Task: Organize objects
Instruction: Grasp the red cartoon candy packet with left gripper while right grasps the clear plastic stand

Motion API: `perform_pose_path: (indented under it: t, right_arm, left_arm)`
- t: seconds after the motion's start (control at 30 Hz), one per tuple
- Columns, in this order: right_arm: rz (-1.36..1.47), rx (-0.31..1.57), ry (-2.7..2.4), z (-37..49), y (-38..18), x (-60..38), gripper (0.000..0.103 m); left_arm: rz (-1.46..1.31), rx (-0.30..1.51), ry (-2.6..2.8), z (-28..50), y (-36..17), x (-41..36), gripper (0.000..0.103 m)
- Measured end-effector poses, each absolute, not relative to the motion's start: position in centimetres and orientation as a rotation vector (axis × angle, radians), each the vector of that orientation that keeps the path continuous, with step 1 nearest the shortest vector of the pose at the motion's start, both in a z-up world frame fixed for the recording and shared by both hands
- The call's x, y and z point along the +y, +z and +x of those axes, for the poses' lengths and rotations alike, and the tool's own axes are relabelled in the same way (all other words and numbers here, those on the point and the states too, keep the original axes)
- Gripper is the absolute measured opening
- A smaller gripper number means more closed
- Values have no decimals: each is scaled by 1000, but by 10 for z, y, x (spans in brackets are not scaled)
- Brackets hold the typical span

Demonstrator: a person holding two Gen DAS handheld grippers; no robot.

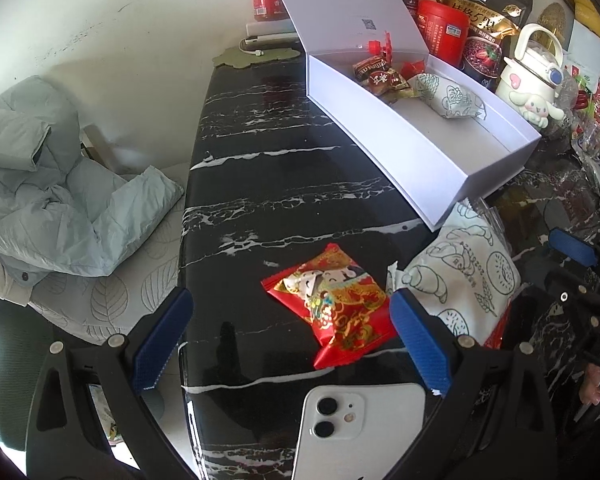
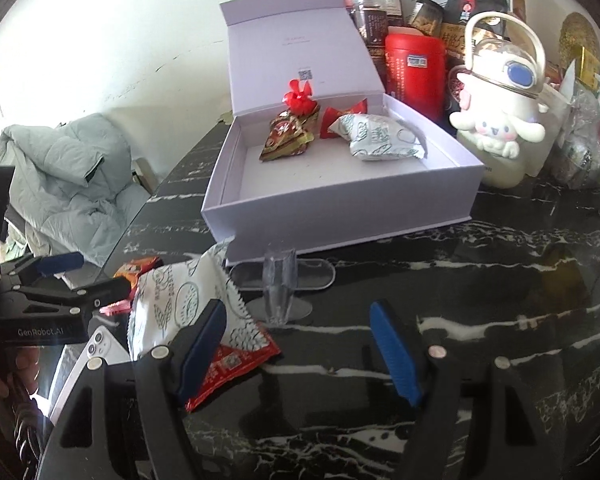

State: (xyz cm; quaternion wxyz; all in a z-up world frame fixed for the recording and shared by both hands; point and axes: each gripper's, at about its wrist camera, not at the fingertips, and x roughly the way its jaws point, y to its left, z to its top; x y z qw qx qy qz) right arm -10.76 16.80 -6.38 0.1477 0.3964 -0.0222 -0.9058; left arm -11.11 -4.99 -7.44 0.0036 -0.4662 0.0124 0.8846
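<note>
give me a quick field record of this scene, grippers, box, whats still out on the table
left gripper: open, empty, over the red packet
right gripper: open, empty
box: white, lid up, on the black marble table
in box: white bread packet, brown candies, small red candy
still out: red packet, second white packet, another red packet partly under it
also on table: phone, clear stand
behind box: red tin, white character bottle, jars and bags

Grey jacket, white phone, red canister.
</note>
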Motion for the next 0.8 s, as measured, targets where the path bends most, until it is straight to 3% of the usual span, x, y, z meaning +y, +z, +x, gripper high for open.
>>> perform_pose_path:
  t: [0.23,0.43,0.57,0.7,0.77,0.8]
  right_arm:
    - [1155,-39,-2604,-132,-71,165,75]
    - [1206,9,-2530,-147,-84,155,67]
    - [1240,23,-2503,-153,-90,151,56]
    - [1223,46,-2488,-151,-89,150,36]
    - [1206,74,-2492,-148,-87,149,22]
    - [1204,101,-2506,-146,-86,148,22]
  left_arm:
    - [-1493,38,2769,-125,-83,-49,99]
    - [-1542,59,2754,-130,-93,-50,95]
    - [-1560,26,2741,-130,-98,-54,82]
    - [-1494,73,2729,-125,-94,-47,52]
    - [-1480,158,2737,-122,-93,-38,49]
    - [-1477,177,2738,-122,-92,-35,49]
